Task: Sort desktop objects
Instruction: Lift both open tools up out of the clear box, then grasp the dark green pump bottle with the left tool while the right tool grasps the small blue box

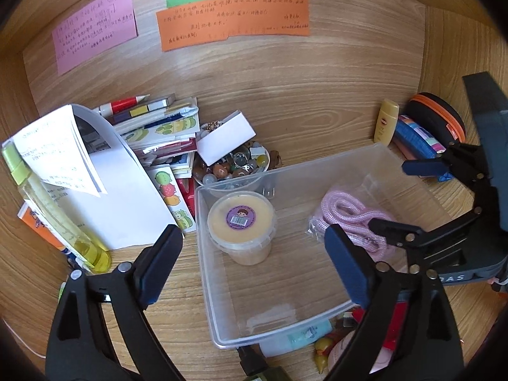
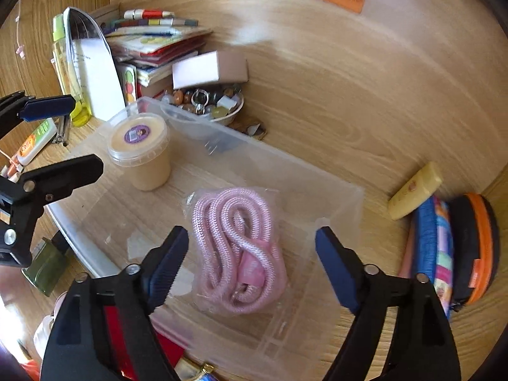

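Clear bin [image 1: 317, 162]: one tub [image 1: 241, 219], one rope [image 1: 349, 219]

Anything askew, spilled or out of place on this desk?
Yes: a white box lies tilted across the bowl of beads, and the book stack behind it is splayed unevenly. Nothing looks spilled.

Home study desk [image 1: 301, 101]: books [image 1: 158, 127], handwritten notes [image 1: 233, 22]

- My left wrist cam looks steeply down over its tool [image 1: 254, 257], close above the clear bin [image 1: 317, 165].
- Right one's even closer, also tilted down.
- Both catch the bin, tub [image 2: 139, 149] and pink cord [image 2: 238, 247].
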### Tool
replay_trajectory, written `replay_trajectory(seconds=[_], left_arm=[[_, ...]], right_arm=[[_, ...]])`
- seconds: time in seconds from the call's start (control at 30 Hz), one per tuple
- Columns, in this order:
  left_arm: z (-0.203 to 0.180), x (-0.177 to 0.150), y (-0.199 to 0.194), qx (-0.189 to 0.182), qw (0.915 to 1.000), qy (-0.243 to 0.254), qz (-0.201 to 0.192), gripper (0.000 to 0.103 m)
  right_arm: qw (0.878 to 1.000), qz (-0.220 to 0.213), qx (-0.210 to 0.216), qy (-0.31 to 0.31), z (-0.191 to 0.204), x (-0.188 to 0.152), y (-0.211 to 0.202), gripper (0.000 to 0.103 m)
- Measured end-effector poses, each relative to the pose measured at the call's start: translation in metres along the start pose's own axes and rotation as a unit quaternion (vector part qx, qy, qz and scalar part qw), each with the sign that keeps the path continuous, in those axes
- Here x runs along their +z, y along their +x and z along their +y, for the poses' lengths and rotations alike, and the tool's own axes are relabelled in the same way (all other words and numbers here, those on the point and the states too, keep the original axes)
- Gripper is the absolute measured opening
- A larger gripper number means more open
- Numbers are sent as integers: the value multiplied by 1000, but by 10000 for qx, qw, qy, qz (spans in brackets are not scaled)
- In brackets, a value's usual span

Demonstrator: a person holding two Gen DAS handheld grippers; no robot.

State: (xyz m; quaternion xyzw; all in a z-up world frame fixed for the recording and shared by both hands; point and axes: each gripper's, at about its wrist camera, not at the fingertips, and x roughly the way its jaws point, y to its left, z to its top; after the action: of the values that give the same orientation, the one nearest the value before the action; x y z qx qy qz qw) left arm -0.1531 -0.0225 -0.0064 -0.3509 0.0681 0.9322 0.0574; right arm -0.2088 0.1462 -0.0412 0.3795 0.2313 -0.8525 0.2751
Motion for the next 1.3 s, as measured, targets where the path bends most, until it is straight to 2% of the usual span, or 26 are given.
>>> replay_trajectory(seconds=[0.37, 0.5, 0.73, 1.0, 1.3], left_arm=[[4, -5, -29, 107, 9997, -208, -109, 99], [12, -10, -40, 118, 9992, -344, -154, 100], [24, -29, -58, 184, 9983, -534, -125, 101], [32, -58, -57, 237, 9973, -672, 178, 101], [34, -92, -39, 172, 9938, -844, 697, 101]], right_arm=[[9988, -397, -82, 259, -13, -12, -55, 83], [9969, -691, -164, 328, -17, -22, -82, 93], [9934, -1035, -168, 457, -26, -42, -118, 94], [9942, -959, -242, 429, -21, -71, -120, 94], [9974, -428, -104, 574, -22, -107, -89, 94]])
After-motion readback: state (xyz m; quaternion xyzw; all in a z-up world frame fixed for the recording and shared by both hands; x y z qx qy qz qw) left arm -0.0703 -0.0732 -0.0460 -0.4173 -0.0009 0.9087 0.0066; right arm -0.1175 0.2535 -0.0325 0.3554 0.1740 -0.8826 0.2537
